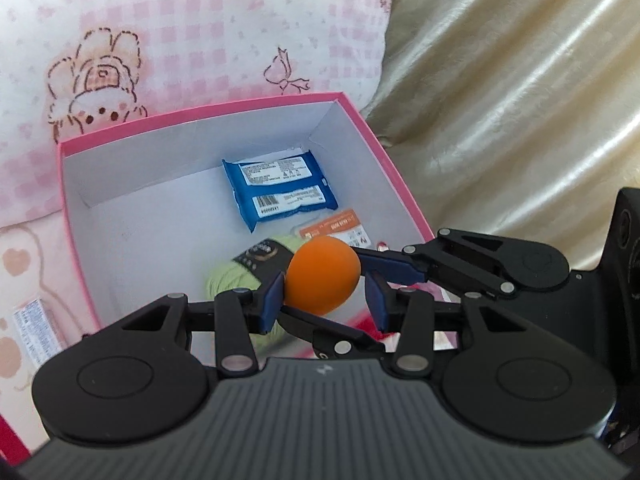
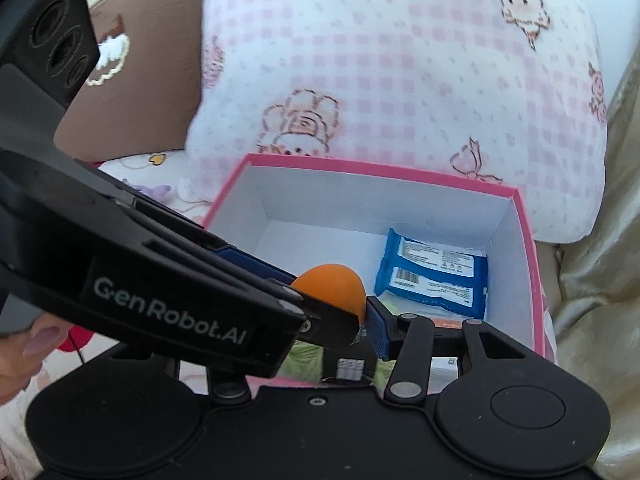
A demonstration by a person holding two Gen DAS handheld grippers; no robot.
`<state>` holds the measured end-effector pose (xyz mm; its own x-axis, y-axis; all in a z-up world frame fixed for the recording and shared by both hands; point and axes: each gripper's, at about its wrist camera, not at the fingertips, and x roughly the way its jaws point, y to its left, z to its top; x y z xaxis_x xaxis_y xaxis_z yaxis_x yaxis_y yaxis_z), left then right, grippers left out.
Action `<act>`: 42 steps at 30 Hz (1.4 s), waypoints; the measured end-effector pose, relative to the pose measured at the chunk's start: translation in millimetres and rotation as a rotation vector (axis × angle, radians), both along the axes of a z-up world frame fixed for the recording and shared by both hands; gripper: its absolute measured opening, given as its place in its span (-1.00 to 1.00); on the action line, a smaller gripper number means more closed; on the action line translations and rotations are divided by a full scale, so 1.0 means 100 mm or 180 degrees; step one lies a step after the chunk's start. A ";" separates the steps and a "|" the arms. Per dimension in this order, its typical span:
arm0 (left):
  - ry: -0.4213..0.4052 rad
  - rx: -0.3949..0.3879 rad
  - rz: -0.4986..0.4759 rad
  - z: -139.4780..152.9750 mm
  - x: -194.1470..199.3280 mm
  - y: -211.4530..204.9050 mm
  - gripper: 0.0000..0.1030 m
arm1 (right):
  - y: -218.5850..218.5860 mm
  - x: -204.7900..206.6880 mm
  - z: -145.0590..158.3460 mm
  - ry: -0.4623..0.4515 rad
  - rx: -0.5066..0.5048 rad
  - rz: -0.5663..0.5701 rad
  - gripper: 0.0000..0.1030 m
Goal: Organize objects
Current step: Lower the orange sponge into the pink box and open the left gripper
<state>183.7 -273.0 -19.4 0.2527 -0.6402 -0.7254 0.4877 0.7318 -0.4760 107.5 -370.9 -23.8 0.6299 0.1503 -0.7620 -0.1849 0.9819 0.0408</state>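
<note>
An orange ball (image 1: 322,276) hangs over the open pink box (image 1: 372,136). My left gripper (image 1: 324,300) has its blue pads around the ball; the left pad touches it, the right pad (image 1: 376,300) stands a little off. My right gripper (image 1: 360,276) comes in from the right, its fingers above and below the ball, apparently clamping it. In the right wrist view the ball (image 2: 334,286) sits by my right gripper (image 2: 340,320), whose left finger is hidden behind the left gripper's body (image 2: 160,280). The box (image 2: 532,248) holds a blue packet (image 1: 280,184), green yarn (image 1: 228,280) and an orange card (image 1: 332,228).
A pink checked pillow (image 1: 180,32) lies behind the box; it also shows in the right wrist view (image 2: 400,80). A gold satin cover (image 1: 520,100) lies to the right. A brown cushion (image 2: 140,92) sits at far left. The blue packet (image 2: 434,276) lies by the box's right wall.
</note>
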 end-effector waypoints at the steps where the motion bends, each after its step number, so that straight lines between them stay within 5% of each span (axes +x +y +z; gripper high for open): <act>1: 0.0016 -0.0014 0.0010 -0.02 0.05 -0.02 -0.18 | -0.02 0.04 -0.02 0.0010 -0.0009 -0.0014 0.06; 10: -0.0042 -0.0014 0.0125 -0.24 0.33 -0.33 -0.19 | -0.20 0.37 -0.22 0.0102 -0.0091 -0.0173 0.05; 26: 0.0323 -0.0373 0.0255 -0.64 0.80 -0.57 -0.19 | -0.78 0.80 -0.65 0.0550 0.0335 -0.0775 0.05; 32: 0.0332 -0.0329 0.0325 -0.71 0.83 -0.63 -0.19 | -0.73 0.79 -0.68 0.0455 0.0158 -0.0743 0.08; 42: 0.0188 0.0078 0.0420 -0.67 0.72 -0.54 -0.18 | -0.52 0.43 -0.52 0.0125 -0.0205 -0.0528 0.11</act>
<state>255.2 -326.9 -85.9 0.2900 -0.5861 -0.7565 0.3583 0.7995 -0.4821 150.3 -423.1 -75.6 0.6116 -0.0030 -0.7912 -0.0198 0.9996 -0.0191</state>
